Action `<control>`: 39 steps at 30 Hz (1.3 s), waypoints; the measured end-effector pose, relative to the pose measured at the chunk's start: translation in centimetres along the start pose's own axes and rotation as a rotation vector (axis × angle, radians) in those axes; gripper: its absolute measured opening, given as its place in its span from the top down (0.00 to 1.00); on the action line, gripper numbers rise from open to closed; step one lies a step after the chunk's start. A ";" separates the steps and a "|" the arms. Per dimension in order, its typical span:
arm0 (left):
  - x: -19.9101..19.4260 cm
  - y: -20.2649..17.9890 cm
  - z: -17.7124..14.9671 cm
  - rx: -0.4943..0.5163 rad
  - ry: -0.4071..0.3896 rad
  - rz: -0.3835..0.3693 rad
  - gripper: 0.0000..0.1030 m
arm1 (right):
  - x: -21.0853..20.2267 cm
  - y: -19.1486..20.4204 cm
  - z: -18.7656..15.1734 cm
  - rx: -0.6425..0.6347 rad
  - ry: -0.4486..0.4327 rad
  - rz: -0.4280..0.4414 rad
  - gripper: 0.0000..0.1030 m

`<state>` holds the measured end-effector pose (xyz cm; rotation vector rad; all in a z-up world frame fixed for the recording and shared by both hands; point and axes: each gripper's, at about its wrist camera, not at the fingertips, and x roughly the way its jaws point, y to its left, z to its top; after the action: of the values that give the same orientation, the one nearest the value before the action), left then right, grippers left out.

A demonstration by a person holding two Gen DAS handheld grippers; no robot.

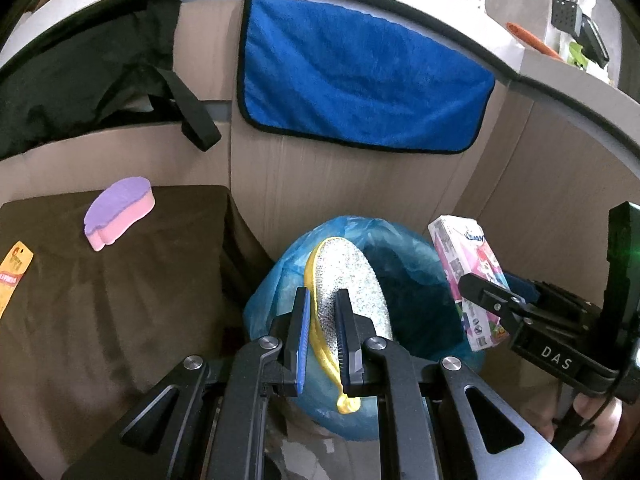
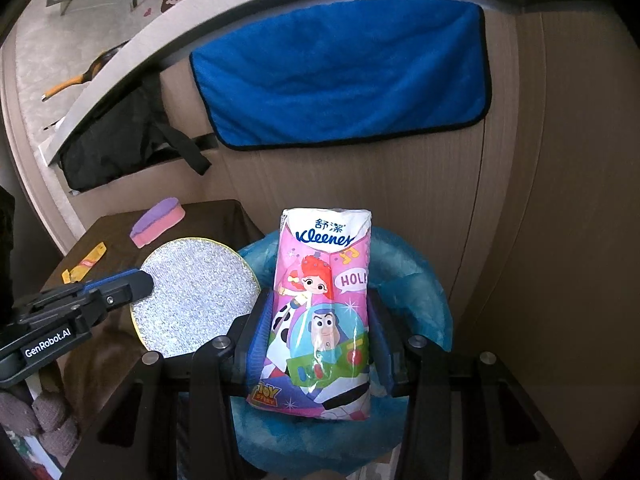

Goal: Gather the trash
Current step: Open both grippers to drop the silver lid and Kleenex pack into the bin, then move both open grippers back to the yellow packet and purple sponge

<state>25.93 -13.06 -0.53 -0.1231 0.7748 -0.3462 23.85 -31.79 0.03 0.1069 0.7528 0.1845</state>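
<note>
My left gripper is shut on a round silver glitter pad with a yellow rim, held on edge over the blue-lined trash bin. To its right, a pink Kleenex tissue pack is clamped in my right gripper. In the right wrist view the right gripper grips that pack upright by its two long sides, above the bin's blue liner. The left gripper shows at the left, holding the silver pad beside the bin's rim.
A purple-and-pink sponge and a yellow wrapper lie on a brown cushioned seat left of the bin. A blue towel and a black bag hang on the wooden panel behind, under a grey counter edge.
</note>
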 end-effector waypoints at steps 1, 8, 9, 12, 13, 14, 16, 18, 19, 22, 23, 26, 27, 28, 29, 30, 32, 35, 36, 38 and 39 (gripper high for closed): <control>0.2 0.0 0.0 0.005 0.001 0.003 0.88 | 0.2 -0.1 0.0 0.000 0.004 -0.003 0.60; 1.0 0.0 0.4 -0.002 -0.004 0.003 0.84 | 1.7 -0.5 -0.1 0.010 0.029 -0.007 0.59; 1.0 0.1 0.5 -0.009 -0.007 -0.005 0.83 | 1.7 -0.5 -0.1 0.013 0.030 -0.005 0.56; 1.2 0.5 0.6 -0.026 -0.007 -0.017 0.59 | 1.8 -0.5 -0.3 0.012 0.022 -0.013 0.50; 1.1 0.6 0.7 -0.031 -0.008 -0.024 0.54 | 1.8 -0.4 -0.2 0.006 0.018 -0.021 0.49; 1.1 0.7 0.7 -0.034 -0.008 -0.028 0.54 | 1.7 -0.3 -0.1 0.002 0.012 -0.031 0.47; 0.9 0.9 0.8 -0.042 -0.005 -0.026 0.53 | 1.5 -0.4 -0.1 0.004 0.006 -0.035 0.45; 0.5 1.2 0.9 -0.050 -0.006 -0.024 0.52 | 1.3 -0.4 -0.1 0.010 0.002 -0.035 0.44; 0.3 1.3 0.9 -0.052 -0.008 -0.022 0.52 | 1.1 -0.3 0.0 0.011 0.003 -0.038 0.44; -0.9 2.0 1.0 -0.055 -0.022 -0.016 0.51 | 0.6 0.2 0.1 0.002 0.003 -0.040 0.44; -1.5 2.4 1.1 -0.057 -0.027 -0.011 0.51 | 0.3 0.5 0.2 -0.005 -0.001 -0.042 0.44; -3.9 4.2 1.0 -0.061 -0.048 0.010 0.51 | -0.9 2.0 0.7 -0.033 -0.027 -0.042 0.44; -4.6 4.9 0.9 -0.062 -0.057 0.022 0.51 | -1.5 2.6 1.0 -0.044 -0.040 -0.033 0.43; -5.8 6.0 0.7 -0.067 -0.070 0.041 0.51 | -1.9 3.3 1.2 -0.053 -0.049 -0.026 0.43; -6.5 6.9 0.5 -0.071 -0.078 0.053 0.51 | -2.3 4.0 1.4 -0.067 -0.062 -0.018 0.42; -7.3 7.9 0.3 -0.076 -0.087 0.068 0.51 | -2.6 4.8 1.6 -0.079 -0.073 -0.010 0.40; -9.1 10.6 -0.2 -0.089 -0.107 0.109 0.47 | -3.2 7.0 1.9 -0.117 -0.096 0.021 0.39; -11.3 15.0 -1.5 -0.110 -0.130 0.173 0.45 | -3.1 10.4 2.5 -0.166 -0.099 0.071 0.37; -12.2 16.9 -1.8 -0.121 -0.135 0.199 0.45 | -3.0 11.1 2.6 -0.173 -0.098 0.079 0.37; -13.4 20.3 -2.5 -0.154 -0.138 0.235 0.45 | -2.1 13.4 2.7 -0.195 -0.084 0.114 0.36; -14.0 21.9 -2.9 -0.174 -0.136 0.244 0.45 | -1.6 14.5 2.8 -0.204 -0.074 0.134 0.36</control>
<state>20.36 12.41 1.51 -0.2106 0.6753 -0.0376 22.76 -18.02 5.48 -0.0295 0.6498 0.3814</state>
